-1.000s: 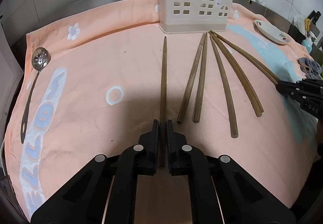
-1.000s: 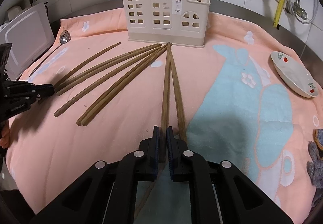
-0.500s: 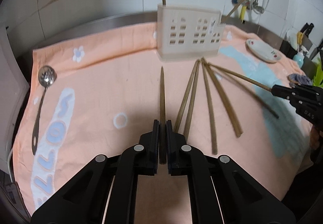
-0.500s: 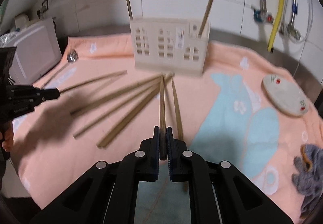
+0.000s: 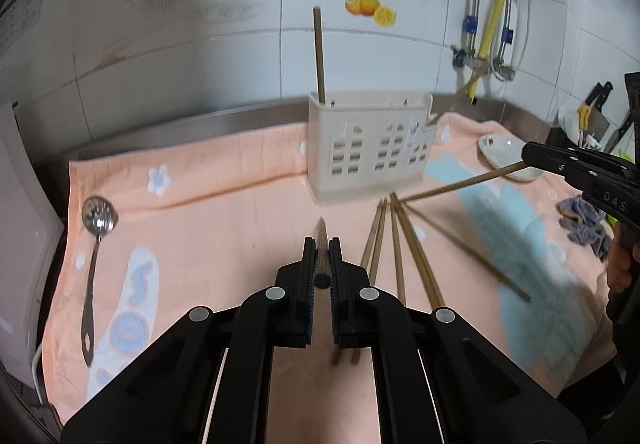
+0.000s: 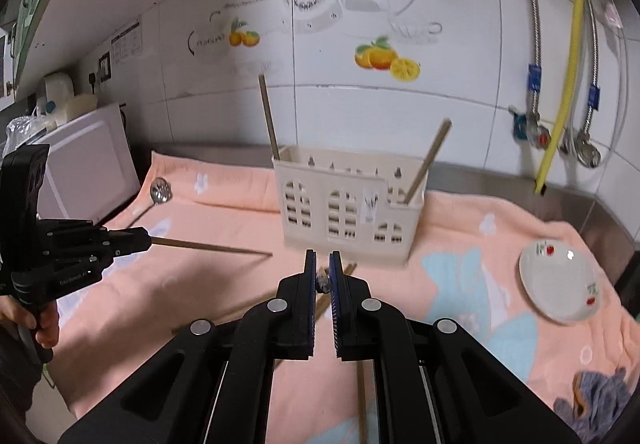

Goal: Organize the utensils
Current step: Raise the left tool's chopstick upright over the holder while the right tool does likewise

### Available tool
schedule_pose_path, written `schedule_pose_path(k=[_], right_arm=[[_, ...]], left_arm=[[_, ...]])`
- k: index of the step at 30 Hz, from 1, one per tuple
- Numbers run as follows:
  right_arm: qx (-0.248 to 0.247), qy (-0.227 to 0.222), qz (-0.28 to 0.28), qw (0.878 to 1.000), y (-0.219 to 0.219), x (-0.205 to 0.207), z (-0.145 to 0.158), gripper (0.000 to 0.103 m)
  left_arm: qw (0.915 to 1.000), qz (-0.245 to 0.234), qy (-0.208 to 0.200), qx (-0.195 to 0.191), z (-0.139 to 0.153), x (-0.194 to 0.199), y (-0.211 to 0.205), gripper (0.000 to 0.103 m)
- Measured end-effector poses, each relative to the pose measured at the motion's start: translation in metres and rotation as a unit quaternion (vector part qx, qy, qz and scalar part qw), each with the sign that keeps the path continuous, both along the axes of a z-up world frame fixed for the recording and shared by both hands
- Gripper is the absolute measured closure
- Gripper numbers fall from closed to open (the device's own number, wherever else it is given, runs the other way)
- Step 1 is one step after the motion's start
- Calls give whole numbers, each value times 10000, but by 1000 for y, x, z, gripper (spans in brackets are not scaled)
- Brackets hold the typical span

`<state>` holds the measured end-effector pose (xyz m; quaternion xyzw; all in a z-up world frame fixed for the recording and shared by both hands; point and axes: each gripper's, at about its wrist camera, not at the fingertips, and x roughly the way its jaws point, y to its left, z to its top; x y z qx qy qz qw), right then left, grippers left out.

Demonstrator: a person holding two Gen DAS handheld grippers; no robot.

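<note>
Two chopsticks are up off the towel (image 5: 224, 228), one pinched in each gripper. The left gripper (image 5: 322, 276) has its fingers closed tight on a chopstick (image 5: 321, 234) seen almost end-on, its tip aimed at the cream holder (image 5: 370, 148). The right gripper (image 6: 323, 282) is likewise clamped on its own chopstick (image 5: 460, 184), which slants toward the holder's base. Gripping near the thick end probably leaves the long shaft free to drop into a slot. Two more chopsticks already stand in the holder, one at each end. About five lie fanned on the towel in front of it, though blur makes that count uncertain. One slotted spoon (image 5: 96, 244) lies at the left edge, and one small dish (image 6: 558, 286) sits to the right.
</note>
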<state>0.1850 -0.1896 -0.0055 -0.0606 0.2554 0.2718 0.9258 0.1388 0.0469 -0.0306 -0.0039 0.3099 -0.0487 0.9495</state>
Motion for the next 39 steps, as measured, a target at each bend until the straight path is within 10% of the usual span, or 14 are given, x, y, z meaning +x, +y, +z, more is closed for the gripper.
schedule_pose_path(k=[25, 39], right_arm=[[18, -167, 283, 9995, -27, 59, 134, 97], [95, -311, 20, 9995, -35, 97, 158, 97]], left_arm=[[9919, -743, -1010, 217, 143, 56, -38, 98], [9831, -584, -1702, 325, 201, 112, -55, 98]])
